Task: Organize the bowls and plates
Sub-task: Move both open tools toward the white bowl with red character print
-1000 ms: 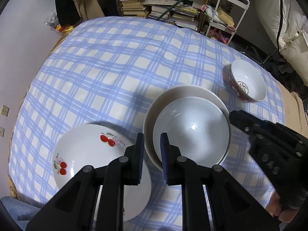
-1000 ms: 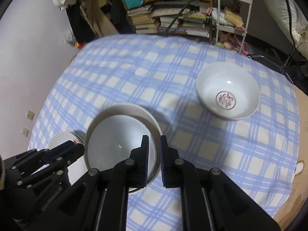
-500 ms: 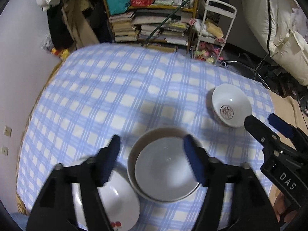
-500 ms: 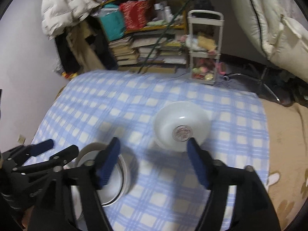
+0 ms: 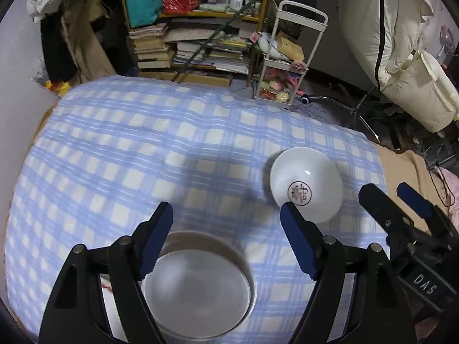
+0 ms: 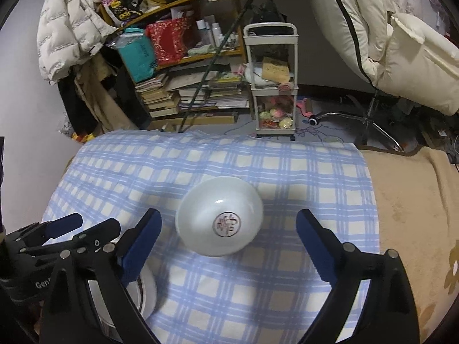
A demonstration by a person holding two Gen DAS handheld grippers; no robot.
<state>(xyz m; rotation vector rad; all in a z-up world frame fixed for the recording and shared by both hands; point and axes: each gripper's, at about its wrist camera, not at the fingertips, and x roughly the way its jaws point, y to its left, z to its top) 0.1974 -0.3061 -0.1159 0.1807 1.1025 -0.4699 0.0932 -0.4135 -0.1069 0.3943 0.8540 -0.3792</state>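
A white bowl with a red seal mark (image 5: 307,186) sits on the blue checked tablecloth (image 5: 143,149); it shows in the right wrist view (image 6: 219,223) too. A grey bowl nested in a beige-rimmed bowl (image 5: 198,286) stands under my open, empty left gripper (image 5: 226,223). A white cherry plate (image 5: 107,292) peeks out at its left. My right gripper (image 6: 228,228) is open and empty, held above the seal bowl, which lies between its fingers in view. The nested bowls (image 6: 146,292) show at its lower left.
A white trolley (image 6: 274,86), stacked books (image 6: 186,91) and a shelf stand beyond the table's far edge. A cream chair (image 6: 387,43) is at the back right. A beige blanket (image 6: 416,215) lies right of the cloth.
Both grippers opened from shut and rose away from the nested bowls. The right gripper moved over the seal bowl.
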